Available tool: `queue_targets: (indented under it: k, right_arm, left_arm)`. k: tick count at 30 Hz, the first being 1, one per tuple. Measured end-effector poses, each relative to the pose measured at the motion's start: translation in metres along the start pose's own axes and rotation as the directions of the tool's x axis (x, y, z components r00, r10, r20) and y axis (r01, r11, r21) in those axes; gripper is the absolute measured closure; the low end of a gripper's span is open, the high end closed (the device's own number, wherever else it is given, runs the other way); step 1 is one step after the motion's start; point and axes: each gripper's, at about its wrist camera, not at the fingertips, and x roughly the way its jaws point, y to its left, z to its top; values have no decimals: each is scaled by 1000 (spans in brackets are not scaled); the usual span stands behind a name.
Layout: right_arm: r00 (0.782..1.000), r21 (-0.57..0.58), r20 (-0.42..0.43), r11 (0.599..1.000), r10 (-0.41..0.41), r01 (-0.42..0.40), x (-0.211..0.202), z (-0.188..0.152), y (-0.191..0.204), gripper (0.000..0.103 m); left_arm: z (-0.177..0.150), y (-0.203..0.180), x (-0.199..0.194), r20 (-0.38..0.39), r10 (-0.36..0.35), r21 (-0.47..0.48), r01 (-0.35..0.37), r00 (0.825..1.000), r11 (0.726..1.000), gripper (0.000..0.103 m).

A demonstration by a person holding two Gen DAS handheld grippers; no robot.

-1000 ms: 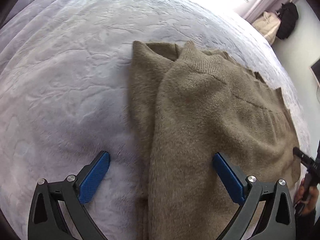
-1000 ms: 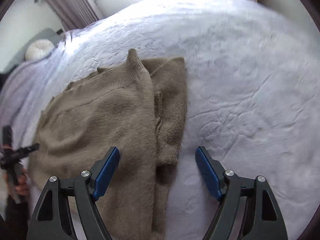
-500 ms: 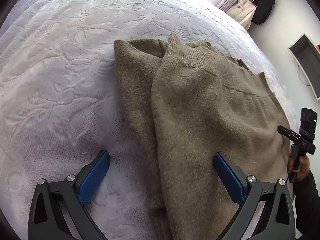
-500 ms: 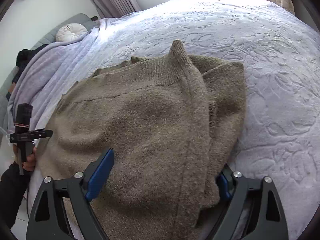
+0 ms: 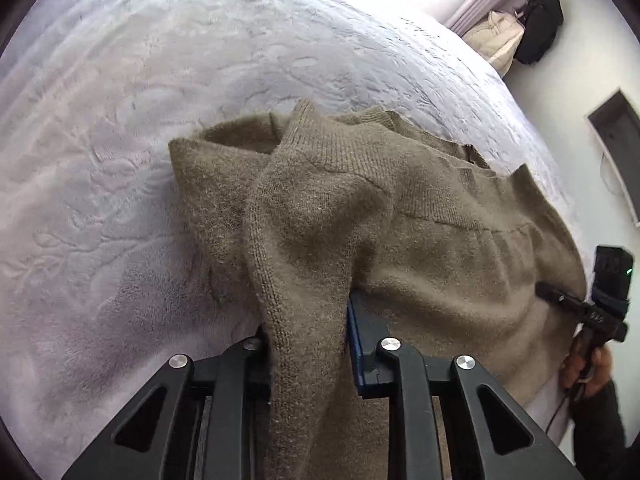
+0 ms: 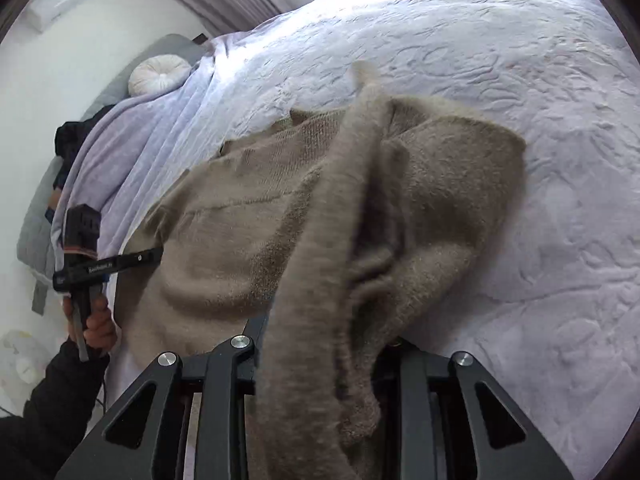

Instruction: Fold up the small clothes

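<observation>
Closing on sweater folds: left gripper, right gripper jaws.

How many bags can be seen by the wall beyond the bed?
2, in the left wrist view: a beige fabric bag and a black bag to its right, touching it. Others may be hidden.

Strong daylight blows out the lavender embossed bedspread along the top of both fisheye views, edges curve into black corners, and the raised brown knitted sweater blurs.
</observation>
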Motion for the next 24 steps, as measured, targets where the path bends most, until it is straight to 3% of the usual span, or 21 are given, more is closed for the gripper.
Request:
queue_targets:
  k: [2, 6, 13, 17, 24]
  right_arm:
    - [1000, 0, 7, 1000, -21, 21, -8, -1, 7, 74]
    - [1000, 10, 12, 1000, -22, 21, -32, -2, 30, 74]
    - [999, 11, -23, 1000, -26, 27, -81, -17, 61, 74]
    - [1000, 25, -25, 1000, -10, 11, -114, -45, 68, 74]
    - [996, 9, -90, 1000, -12, 13, -143, -134, 59, 74]
  left_arm:
    - [-1, -10, -13, 13, 15, 1, -15, 1000, 1000, 81]
    - [1, -18, -40, 13, -34, -43, 35, 999, 998, 83]
    - [-30, -67, -78, -35, -23, 31, 25, 999, 999, 84]
    - [-68, -79, -105, -52, -45, 27, 47, 998, 999, 84]
    - [-157, -80, -118, -107, -81, 18, 84, 991, 996, 84]
